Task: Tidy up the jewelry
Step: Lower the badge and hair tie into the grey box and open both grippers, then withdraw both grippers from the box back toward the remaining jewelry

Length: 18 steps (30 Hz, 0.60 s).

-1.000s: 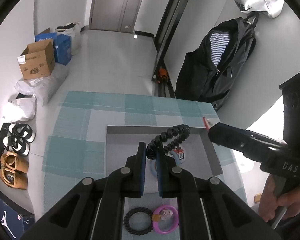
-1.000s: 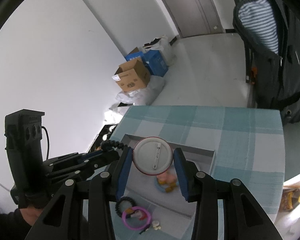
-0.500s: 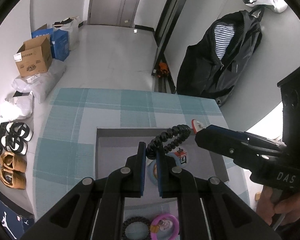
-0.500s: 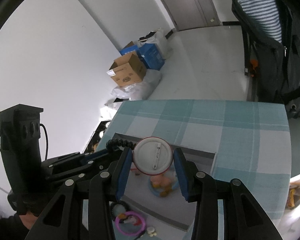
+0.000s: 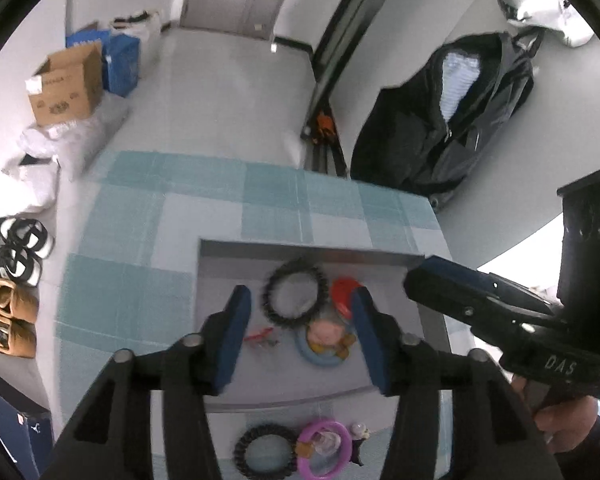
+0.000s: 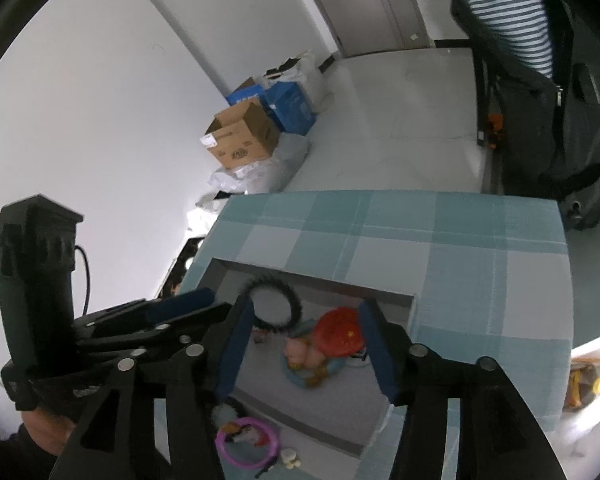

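Both sets of tongs spread wide, holding nothing — left gripper (image 5: 300, 328) and right gripper (image 6: 308, 344) above the grey tray (image 5: 312, 250). Black beaded bracelet (image 5: 294, 298) flat in the tray between the left tips, red badge (image 6: 338, 332) between the right tips — purple ring (image 5: 324, 454) outside, nearer the handles

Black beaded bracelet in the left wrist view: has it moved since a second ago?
Yes. The black beaded bracelet has dropped from the left gripper, whose jaws now stand open, and lies flat inside the grey tray.
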{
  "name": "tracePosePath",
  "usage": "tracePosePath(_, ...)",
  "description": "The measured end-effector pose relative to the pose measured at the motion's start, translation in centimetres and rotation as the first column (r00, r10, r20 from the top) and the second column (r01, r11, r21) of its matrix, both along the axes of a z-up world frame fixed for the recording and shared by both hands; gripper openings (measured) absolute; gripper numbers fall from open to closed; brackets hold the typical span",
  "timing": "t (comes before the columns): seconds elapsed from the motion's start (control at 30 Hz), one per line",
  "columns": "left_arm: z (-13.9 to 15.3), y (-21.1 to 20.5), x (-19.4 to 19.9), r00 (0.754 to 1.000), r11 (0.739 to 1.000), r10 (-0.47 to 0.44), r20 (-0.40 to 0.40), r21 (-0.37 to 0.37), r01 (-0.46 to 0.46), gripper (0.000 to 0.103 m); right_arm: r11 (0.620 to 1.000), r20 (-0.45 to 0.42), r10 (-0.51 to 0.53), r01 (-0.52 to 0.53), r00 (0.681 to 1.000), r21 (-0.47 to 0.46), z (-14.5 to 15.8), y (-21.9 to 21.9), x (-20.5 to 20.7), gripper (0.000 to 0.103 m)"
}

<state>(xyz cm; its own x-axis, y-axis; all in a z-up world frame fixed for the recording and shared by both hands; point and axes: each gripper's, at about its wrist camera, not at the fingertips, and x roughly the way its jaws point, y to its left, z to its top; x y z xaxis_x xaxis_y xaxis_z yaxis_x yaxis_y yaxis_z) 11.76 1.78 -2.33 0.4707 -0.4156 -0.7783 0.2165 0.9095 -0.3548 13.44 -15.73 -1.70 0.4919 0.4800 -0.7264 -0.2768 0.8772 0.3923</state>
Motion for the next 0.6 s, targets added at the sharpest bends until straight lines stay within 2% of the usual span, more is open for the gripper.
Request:
tracePosePath(0.3, 0.7, 2.1, -1.2, 0.998, 0.998, 0.057, 0.028, -0.002, -0.057, 0.047, 0.999, 0.059, -0.039, 0.039, 0.997, -0.001, 1.5, -1.3, -1.6, 0.073)
tracePosePath(0.47, 0.8, 3.0, -2.2, 0.994, 0.995, 0.092, 0.062, 0.04, -0.095, 0.048, 1.0, 0.094, -0.027, 0.028, 0.995, -0.009, 2.1, -1.3, -2.6, 0.075)
tracePosePath(0.6, 1.2, 3.2, -3.2, 0.992, 0.995, 0.084, 0.097, 0.052, -0.089, 0.048, 1.0, 0.139, -0.009, 0.011, 0.99, -0.012, 2.8, -0.8, -3.7, 0.084)
